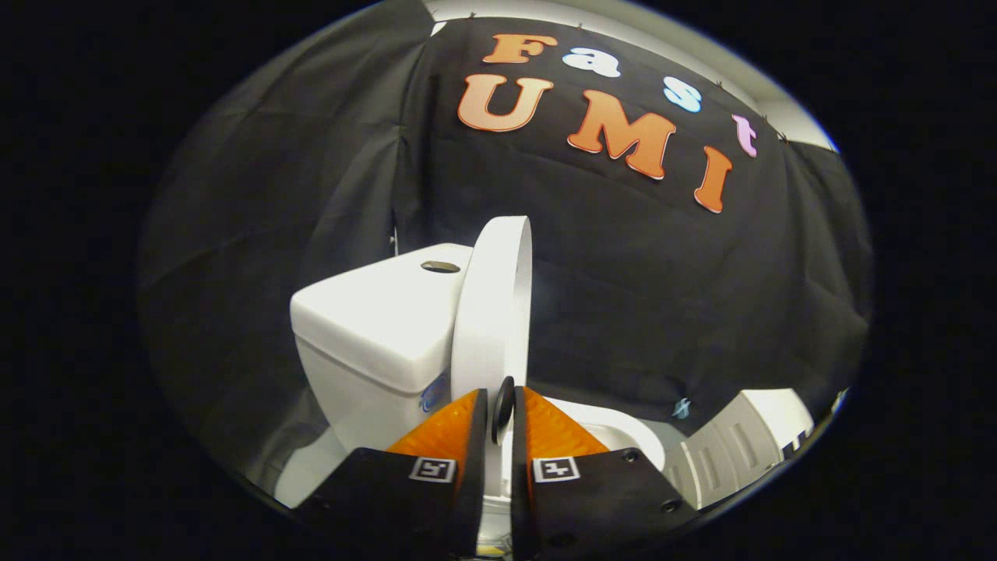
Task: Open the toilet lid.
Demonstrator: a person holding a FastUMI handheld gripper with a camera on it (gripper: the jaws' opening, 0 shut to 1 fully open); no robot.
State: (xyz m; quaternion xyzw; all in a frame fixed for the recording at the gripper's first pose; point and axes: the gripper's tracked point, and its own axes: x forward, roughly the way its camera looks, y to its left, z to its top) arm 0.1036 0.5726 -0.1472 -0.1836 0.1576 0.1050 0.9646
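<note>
Against black cloth wall (pixel 662 296), gripper (pixel 498 409) pinches raised toilet lid (pixel 494 312).

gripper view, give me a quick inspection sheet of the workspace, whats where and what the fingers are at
surface: nothing seen of the floor.
job's things: toilet lid raised, standing near upright, edge-on ahead of the fingers, beside the tank; bowl rim uncovered below it.
clutter: white ribbed plastic piece beyond the bowl, kind unclear.
grippers: gripper nearly closed, orange fingers either side of the lid's lower edge with a small dark pad between them; whether both press on the lid cannot be told.
cables: nothing seen.
surroundings: black cloth wall behind the toilet, flush button on top of the tank.
</note>
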